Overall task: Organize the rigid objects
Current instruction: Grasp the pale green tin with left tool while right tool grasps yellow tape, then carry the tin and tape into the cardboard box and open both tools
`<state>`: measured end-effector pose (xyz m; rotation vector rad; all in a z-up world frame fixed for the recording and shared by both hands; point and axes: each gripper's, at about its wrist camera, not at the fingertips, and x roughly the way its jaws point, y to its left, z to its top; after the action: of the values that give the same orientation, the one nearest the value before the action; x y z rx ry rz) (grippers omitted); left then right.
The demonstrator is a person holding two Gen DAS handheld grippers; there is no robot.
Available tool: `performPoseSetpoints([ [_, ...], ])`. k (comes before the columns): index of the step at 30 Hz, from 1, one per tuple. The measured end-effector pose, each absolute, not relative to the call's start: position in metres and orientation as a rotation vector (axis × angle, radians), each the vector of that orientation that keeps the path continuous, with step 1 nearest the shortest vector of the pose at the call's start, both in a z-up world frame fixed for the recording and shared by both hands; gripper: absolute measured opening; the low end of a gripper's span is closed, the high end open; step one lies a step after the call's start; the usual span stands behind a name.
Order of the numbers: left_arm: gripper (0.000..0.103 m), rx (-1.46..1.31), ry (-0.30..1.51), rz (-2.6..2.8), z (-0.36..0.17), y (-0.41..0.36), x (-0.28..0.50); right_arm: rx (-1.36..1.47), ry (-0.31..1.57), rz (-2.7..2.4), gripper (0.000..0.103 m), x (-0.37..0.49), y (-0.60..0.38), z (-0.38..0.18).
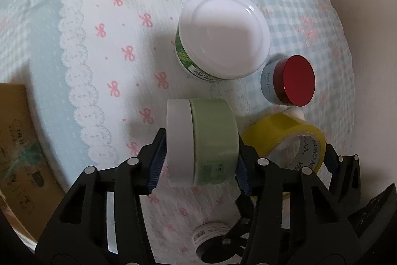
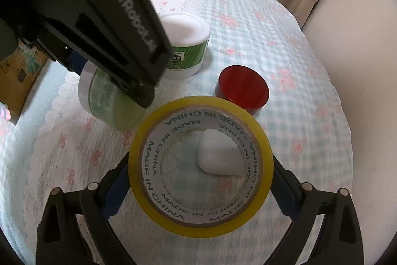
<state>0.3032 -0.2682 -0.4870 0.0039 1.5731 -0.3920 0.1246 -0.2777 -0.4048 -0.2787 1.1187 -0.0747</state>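
Observation:
A pale green jar (image 1: 213,138) with a white lid lies on its side between the pads of my left gripper (image 1: 198,163), which is shut on it. The same jar (image 2: 109,96) shows in the right wrist view, partly behind the left tool's black housing (image 2: 99,16). My right gripper (image 2: 199,190) is shut on a yellow tape roll (image 2: 139,158), one blue pad against each side. In the left wrist view that roll (image 1: 280,131) is tilted just right of the green jar. Through its hole I see a small white case (image 2: 218,155) on the cloth.
A big white-lidded tub with a green label (image 1: 223,34) and a small red-lidded jar (image 1: 295,81) stand beyond the grippers. A little barcoded roll (image 1: 211,237) lies under the left gripper. The round table's patterned cloth (image 1: 99,41) ends near a cardboard box (image 1: 17,140).

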Motion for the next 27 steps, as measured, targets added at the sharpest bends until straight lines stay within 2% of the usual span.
performPoseSetpoints([
  [9, 0.042, -0.012, 1.527, -0.389, -0.466, -0.258, 0.298, -0.207, 1.140, -0.125, 0.097, 0.135, -0.300, -0.391],
  [14, 0.041, -0.041, 1.490, -0.385, -0.437, -0.246, 0.291, -0.166, 1.134, -0.154, 0.097, 0.136, -0.311, -0.373],
  [19, 0.041, -0.079, 1.411, -0.384, -0.385, -0.229, 0.277, -0.143, 1.095, -0.176, 0.097, 0.137, -0.316, -0.331],
  [27, 0.041, -0.160, 1.248, -0.356, -0.280, -0.184, 0.240, -0.139, 1.000, -0.154, 0.097, 0.126, -0.299, -0.222],
])
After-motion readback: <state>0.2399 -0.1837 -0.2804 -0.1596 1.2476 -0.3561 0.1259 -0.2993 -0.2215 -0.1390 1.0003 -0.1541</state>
